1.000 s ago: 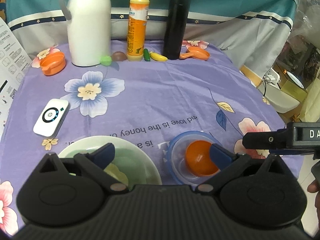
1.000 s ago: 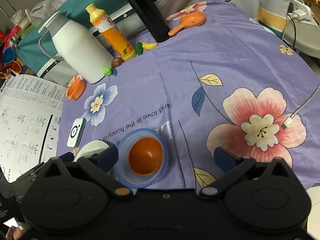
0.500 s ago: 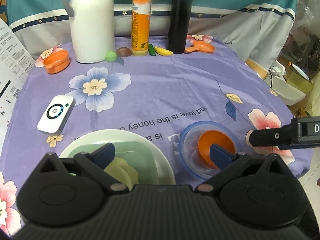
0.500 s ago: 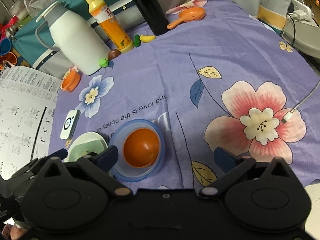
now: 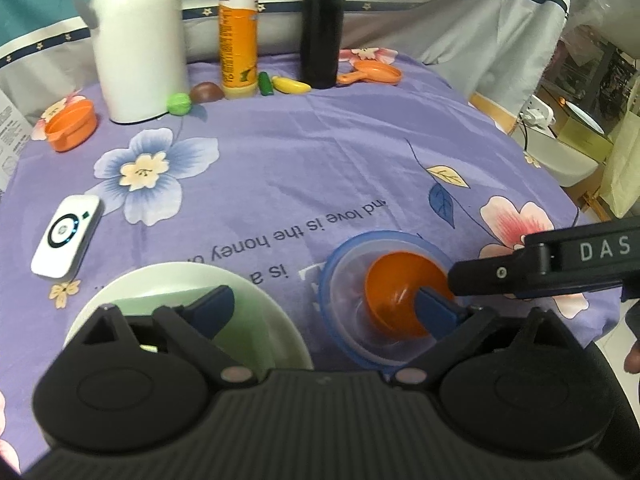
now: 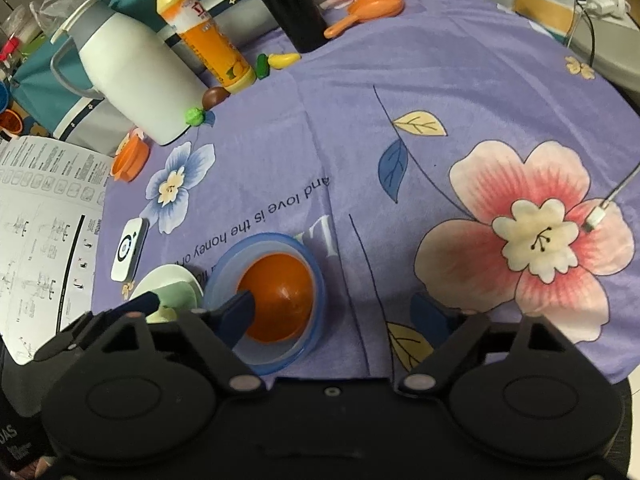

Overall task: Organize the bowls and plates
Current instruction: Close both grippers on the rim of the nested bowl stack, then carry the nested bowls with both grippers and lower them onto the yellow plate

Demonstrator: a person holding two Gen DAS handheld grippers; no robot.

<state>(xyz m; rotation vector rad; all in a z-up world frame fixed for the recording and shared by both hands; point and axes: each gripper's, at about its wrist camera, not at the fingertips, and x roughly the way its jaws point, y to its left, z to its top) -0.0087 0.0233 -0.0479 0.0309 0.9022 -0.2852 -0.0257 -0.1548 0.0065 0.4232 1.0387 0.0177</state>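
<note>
A white plate (image 5: 276, 320) lies at the near left with a pale green square plate (image 5: 248, 320) on it. To its right an orange bowl (image 5: 396, 288) sits inside a clear blue-rimmed bowl (image 5: 344, 264). My left gripper (image 5: 324, 306) is open and its jaws are closing. One fingertip is over the green plate and the other is at the orange bowl's near side, and neither pad presses on anything. My right gripper (image 6: 334, 312) is also closing. Its left finger reaches over the orange bowl (image 6: 288, 284), and the blue-rimmed bowl's (image 6: 316, 264) right wall lies between the jaws, untouched.
A white jug (image 5: 138, 40), an orange bottle (image 5: 238, 32) and a black flask (image 5: 320, 20) stand along the back with small toy fruit. An orange toy pan (image 5: 372, 74), an orange pot (image 5: 70, 124), a white remote (image 5: 66, 236), a paper sheet (image 6: 40, 232) and a cable plug (image 6: 596, 220) also lie around.
Both grippers have sunk closer to the dishes and their jaws have narrowed a little. The right gripper's left finger now overlaps the orange bowl.
</note>
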